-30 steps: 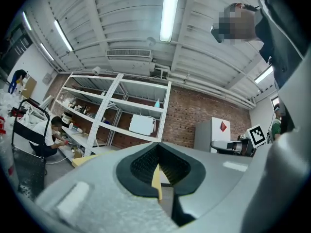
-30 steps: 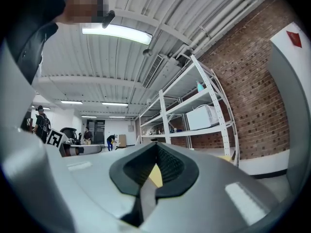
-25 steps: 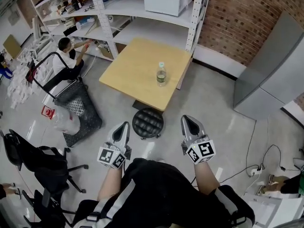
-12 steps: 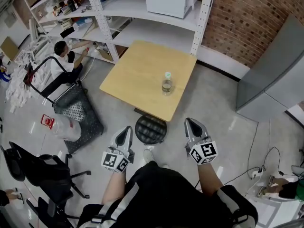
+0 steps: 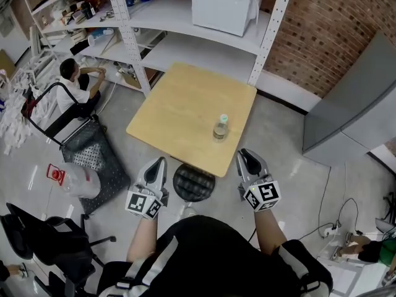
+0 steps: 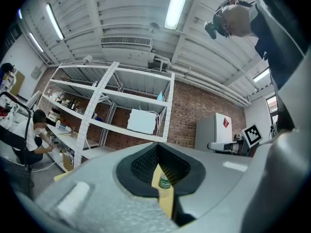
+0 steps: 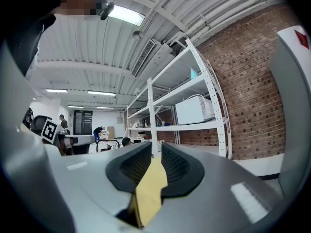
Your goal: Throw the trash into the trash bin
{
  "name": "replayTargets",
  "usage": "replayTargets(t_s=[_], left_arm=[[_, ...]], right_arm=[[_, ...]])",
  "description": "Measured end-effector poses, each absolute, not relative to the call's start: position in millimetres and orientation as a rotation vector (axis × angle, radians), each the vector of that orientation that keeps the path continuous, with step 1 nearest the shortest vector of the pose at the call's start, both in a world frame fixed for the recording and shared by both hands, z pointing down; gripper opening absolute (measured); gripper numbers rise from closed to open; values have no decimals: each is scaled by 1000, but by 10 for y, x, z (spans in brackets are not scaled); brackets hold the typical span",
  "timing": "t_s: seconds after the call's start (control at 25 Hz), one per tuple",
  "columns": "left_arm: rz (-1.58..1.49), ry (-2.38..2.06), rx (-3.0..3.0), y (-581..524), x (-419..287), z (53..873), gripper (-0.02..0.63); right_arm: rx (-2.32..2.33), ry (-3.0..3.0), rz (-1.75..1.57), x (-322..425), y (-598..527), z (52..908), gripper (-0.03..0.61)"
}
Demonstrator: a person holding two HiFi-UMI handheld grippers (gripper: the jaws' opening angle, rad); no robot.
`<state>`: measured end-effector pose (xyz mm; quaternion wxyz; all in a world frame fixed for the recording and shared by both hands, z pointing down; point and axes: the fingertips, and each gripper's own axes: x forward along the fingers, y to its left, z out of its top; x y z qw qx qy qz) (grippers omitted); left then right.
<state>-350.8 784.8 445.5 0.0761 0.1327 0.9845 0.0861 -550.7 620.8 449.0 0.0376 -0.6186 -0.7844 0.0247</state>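
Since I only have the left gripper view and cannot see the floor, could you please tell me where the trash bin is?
Observer: A round black bin sits on the floor at the table's near edge, between the left gripper and the right gripper.
Operator: Where on the table is the bottle?
Observer: The bottle stands upright close to the edge on the right gripper's side.
Operator: Is that gripper carrying anything?
Observer: No, its jaws are opening with nothing between them.
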Motion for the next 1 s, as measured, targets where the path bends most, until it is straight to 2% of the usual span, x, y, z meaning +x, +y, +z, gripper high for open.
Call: replayTargets(t_s=[0.16,0.56,0.8,1.0], left_arm=[[278,2957,364,8061,-3666,4433,0],[353,3010,316,8172,-3837,4700,0],[346,3028,351,8117,-4006,4724,0],[349,3017,449,8122,-4167,4714,0]], right_arm=[[-1866,-2420,44,-5626,6405,4518,100],[-1780,-2372,-7,-5645,6594,4948,135],[-1770,-2304,-81,-5912,6815,5286,271],[-1791,-2189,-174,-6131,7044,5634,353]])
